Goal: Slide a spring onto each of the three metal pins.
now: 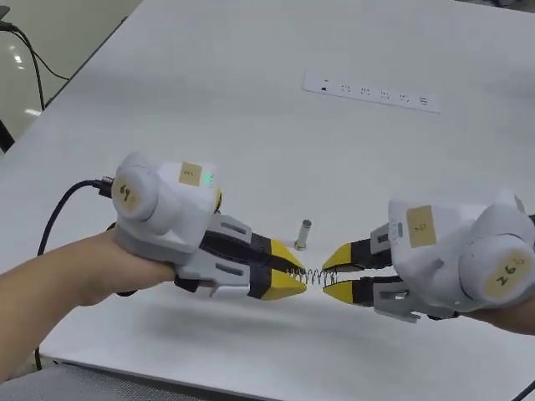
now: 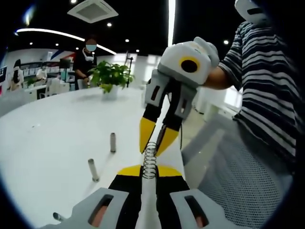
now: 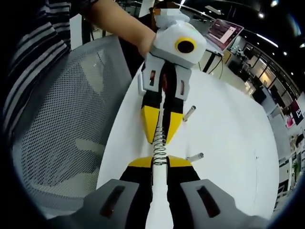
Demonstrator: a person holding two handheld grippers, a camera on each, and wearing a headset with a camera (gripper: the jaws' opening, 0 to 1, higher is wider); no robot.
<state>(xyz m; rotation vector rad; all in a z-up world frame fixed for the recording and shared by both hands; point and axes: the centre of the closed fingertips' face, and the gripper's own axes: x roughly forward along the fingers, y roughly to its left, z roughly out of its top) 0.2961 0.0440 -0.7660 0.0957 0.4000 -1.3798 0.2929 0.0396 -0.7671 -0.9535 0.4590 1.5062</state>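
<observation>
Fingers (image 1: 282, 256) of the left gripper (image 1: 298, 275) are pressed together on one end of a spring (image 1: 314, 276). The fingers (image 1: 347, 255) of the right gripper (image 1: 328, 277) pinch the other end, and in the head view they stand slightly wider at the tips.

Spring: spans the short gap between the two grippers, roughly level, held above the desk (image 1: 251, 100). It is on no pin.

Head view: one metal pin (image 1: 303, 235) stands upright on the desk, just behind the spring and apart from it. It is bare. A white power strip (image 1: 370, 92) lies well apart, toward the far side.

Left gripper view: the spring (image 2: 150, 160) runs from this gripper's yellow tips up into the right gripper (image 2: 158, 143). Left of it on the desk stand a farther pin (image 2: 113, 142) and a nearer pin (image 2: 93, 170), both upright and bare. A potted plant (image 2: 110, 76) sits at the far end.

Right gripper view: the spring (image 3: 160, 143) leads up into the left gripper (image 3: 162, 131). Two bare pins (image 3: 189, 113) (image 3: 195, 156) show to its right. A mesh chair (image 3: 71, 119) is on the left.
</observation>
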